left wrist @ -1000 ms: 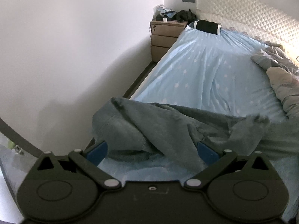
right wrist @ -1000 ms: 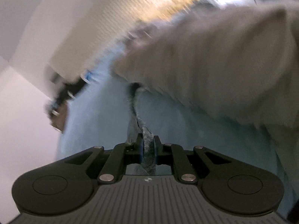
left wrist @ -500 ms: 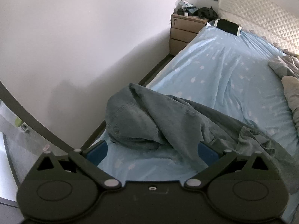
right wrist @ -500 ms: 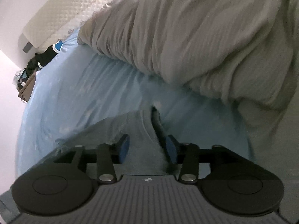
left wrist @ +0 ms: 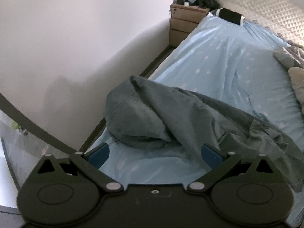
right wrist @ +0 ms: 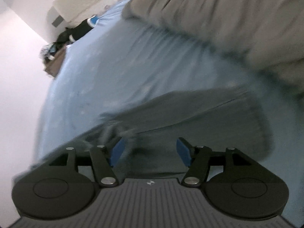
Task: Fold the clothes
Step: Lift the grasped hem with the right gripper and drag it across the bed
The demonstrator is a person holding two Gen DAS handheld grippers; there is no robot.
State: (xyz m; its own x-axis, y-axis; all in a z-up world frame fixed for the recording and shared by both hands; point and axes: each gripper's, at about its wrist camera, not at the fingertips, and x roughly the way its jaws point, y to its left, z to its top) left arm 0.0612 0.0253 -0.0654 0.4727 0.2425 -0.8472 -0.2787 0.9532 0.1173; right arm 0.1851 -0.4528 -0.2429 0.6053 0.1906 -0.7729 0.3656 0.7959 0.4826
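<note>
A grey-green garment [left wrist: 171, 117] lies crumpled across the near end of the light blue bed sheet [left wrist: 228, 60]. My left gripper [left wrist: 154, 153] is open and empty, hovering just in front of the garment's folded left part. In the right wrist view the same garment [right wrist: 190, 117] lies flat on the sheet [right wrist: 114, 66]. My right gripper [right wrist: 150, 152] is open just above it, with nothing between its blue pads [right wrist: 116, 151]. That view is tilted and blurred.
A grey duvet [right wrist: 228, 19] is bunched along the bed's right side. A wooden nightstand [left wrist: 185, 21] with dark clutter stands at the far corner by the quilted headboard [left wrist: 266, 5]. A black pillow-like item [left wrist: 229, 16] lies at the bed's head. A white wall [left wrist: 66, 38] runs along the left.
My right gripper was shut on the garment's edge a second ago; it has opened and let the cloth fall onto the sheet. The left gripper stayed open and shifted its view left.
</note>
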